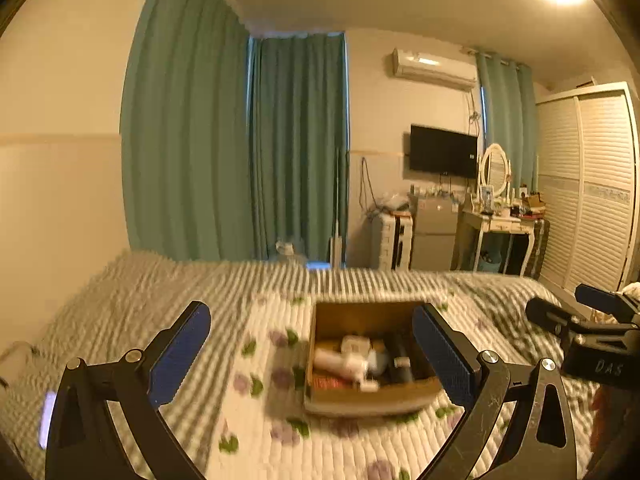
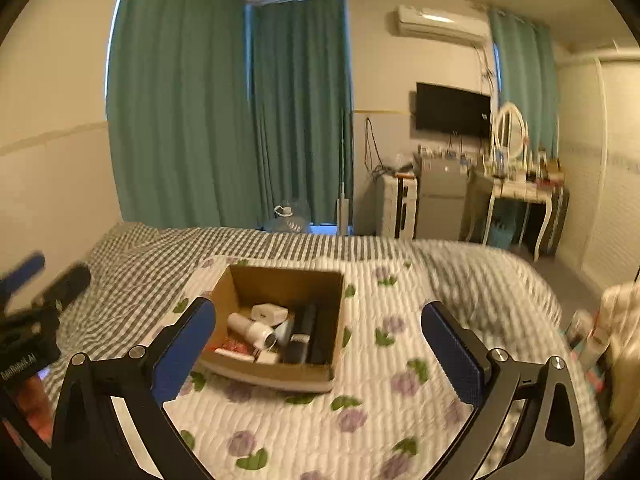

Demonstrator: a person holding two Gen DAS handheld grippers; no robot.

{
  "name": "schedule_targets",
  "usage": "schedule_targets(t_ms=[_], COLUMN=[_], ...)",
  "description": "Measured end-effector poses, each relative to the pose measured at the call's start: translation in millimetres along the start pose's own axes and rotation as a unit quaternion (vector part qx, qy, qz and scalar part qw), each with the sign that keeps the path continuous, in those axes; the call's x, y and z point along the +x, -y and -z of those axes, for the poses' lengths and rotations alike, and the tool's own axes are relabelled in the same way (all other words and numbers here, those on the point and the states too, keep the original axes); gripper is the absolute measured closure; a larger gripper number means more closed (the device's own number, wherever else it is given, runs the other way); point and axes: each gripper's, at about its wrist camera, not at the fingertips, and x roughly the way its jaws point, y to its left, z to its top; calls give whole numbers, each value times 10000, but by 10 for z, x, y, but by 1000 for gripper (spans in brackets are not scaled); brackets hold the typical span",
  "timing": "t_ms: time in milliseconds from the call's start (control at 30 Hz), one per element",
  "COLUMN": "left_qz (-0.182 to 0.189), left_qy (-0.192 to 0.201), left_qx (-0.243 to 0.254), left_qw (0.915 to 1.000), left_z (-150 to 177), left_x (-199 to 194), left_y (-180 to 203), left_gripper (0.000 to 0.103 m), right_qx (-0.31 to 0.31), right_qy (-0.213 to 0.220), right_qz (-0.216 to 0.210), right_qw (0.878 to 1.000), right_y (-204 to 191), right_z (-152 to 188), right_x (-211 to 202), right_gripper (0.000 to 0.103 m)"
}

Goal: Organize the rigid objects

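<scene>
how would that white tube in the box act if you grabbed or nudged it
The white tube looks round and smooth, so it would probably roll or slip when nudged. It lies tilted on other items in the cardboard box, so it may shift. It looks rigid, likely plastic, and probably light.

Both wrist views face the box (image 1: 372,360) (image 2: 280,328) from nearby.

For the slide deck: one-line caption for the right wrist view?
Right gripper, jaws open and empty, above a floral quilt, facing a cardboard box holding small items.
</scene>
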Motion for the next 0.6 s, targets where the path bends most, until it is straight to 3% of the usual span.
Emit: schedule_targets(t_ms=[233, 600], left_qz=[-84, 53], left_qy=[-19, -299], left_qx=[76, 125], left_qw=[9999, 9995], left_z=[349, 491], left_x=[64, 215], left_y=[56, 98], left_gripper=[0, 0], right_qx=[-146, 107], right_qy=[83, 81], right_qz=[111, -33], right_qw=[9998, 9999], right_y=[-2, 105], right_z=[462, 506], right_x=[158, 200], right_gripper=[0, 0])
